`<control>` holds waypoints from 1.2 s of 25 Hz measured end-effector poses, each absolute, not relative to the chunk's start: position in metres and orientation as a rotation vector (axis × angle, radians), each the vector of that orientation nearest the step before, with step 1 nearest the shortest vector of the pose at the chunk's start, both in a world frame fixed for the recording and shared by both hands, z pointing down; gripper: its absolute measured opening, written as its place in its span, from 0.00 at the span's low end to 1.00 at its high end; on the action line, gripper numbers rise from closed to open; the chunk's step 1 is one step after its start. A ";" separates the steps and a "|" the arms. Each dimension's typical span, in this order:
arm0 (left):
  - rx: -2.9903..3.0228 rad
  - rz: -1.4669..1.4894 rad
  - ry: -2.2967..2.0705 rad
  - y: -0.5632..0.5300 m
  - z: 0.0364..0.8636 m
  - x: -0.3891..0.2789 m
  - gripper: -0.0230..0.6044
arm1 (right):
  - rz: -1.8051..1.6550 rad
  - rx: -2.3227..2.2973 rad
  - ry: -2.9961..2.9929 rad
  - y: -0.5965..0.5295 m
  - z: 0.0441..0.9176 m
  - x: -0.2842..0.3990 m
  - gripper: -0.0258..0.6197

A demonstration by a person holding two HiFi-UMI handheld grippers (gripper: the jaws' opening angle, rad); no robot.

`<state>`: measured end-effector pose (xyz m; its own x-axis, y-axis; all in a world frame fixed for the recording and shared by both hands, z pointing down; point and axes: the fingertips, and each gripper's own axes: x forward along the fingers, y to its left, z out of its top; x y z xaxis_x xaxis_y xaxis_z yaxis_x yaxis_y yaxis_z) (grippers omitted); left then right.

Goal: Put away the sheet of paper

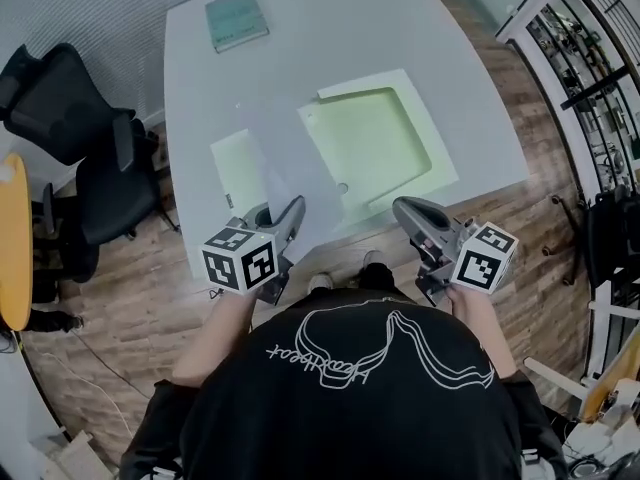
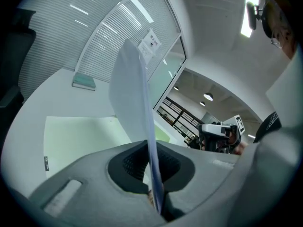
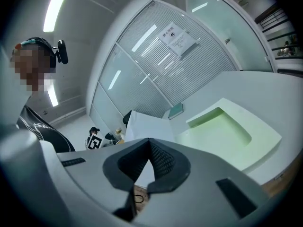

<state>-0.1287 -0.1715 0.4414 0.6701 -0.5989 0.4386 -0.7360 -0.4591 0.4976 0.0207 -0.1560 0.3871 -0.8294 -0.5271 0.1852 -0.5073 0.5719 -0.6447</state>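
table (image 1: pixel 300 48): white, takes up most of the head view; everything else lies on it or hangs over its near edge
tray (image 1: pixel 365 148): pale green and shallow, right of centre; its hollow is bare; probably where the paper belongs, though nothing marks it so
sheet of paper (image 1: pixel 300 188): white, held at its near edge by the left gripper; rises from the jaws and leans over the table, between the green sheet and the tray, covering the green sheet's right edge; not in the tray
green sheet (image 1: pixel 235 163): small, flat on the table, left of the paper
book (image 1: pixel 236 20): teal, at the far side, well apart from the rest
left gripper (image 1: pixel 292 211): clamped on the paper's edge; its own view shows the sheet (image 2: pixel 130 89) standing up between the pressed pads
right gripper (image 1: pixel 410 208): at the table's near edge below the tray; jaws together, nothing between them
done: paper picked up
left: carry it to its place, likely the tray; lay it flat; let go
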 end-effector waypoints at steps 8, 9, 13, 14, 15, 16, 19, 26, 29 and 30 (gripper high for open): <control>2.110 0.226 -1.025 -0.198 0.456 -0.118 0.05 | -1.160 -0.845 2.811 -0.191 0.396 0.038 0.05; 2.094 0.222 -1.025 -0.199 0.458 -0.116 0.05 | -1.166 -0.836 2.814 -0.194 0.397 0.041 0.05; 2.052 0.221 -1.030 -0.206 0.464 -0.110 0.05 | -1.180 -0.807 2.819 -0.202 0.399 0.050 0.05; 2.044 0.222 -1.029 -0.207 0.465 -0.109 0.05 | -1.182 -0.803 2.820 -0.203 0.400 0.053 0.05; 2.036 0.223 -1.027 -0.208 0.467 -0.108 0.05 | -1.184 -0.801 2.819 -0.205 0.401 0.055 0.05; 2.026 0.224 -1.024 -0.209 0.468 -0.106 0.05 | -1.189 -0.803 2.815 -0.206 0.402 0.058 0.05; 1.998 0.230 -1.014 -0.214 0.475 -0.103 0.05 | -1.214 -0.814 2.790 -0.211 0.407 0.067 0.05; 1.947 0.266 -0.996 -0.216 0.499 -0.103 0.05 | -1.258 -0.814 2.785 -0.208 0.420 0.071 0.05; 1.937 0.280 -0.992 -0.218 0.501 -0.097 0.05 | -1.263 -0.815 2.779 -0.207 0.418 0.078 0.05; 1.934 0.284 -0.991 -0.217 0.502 -0.096 0.05 | -1.270 -0.816 2.782 -0.205 0.419 0.079 0.05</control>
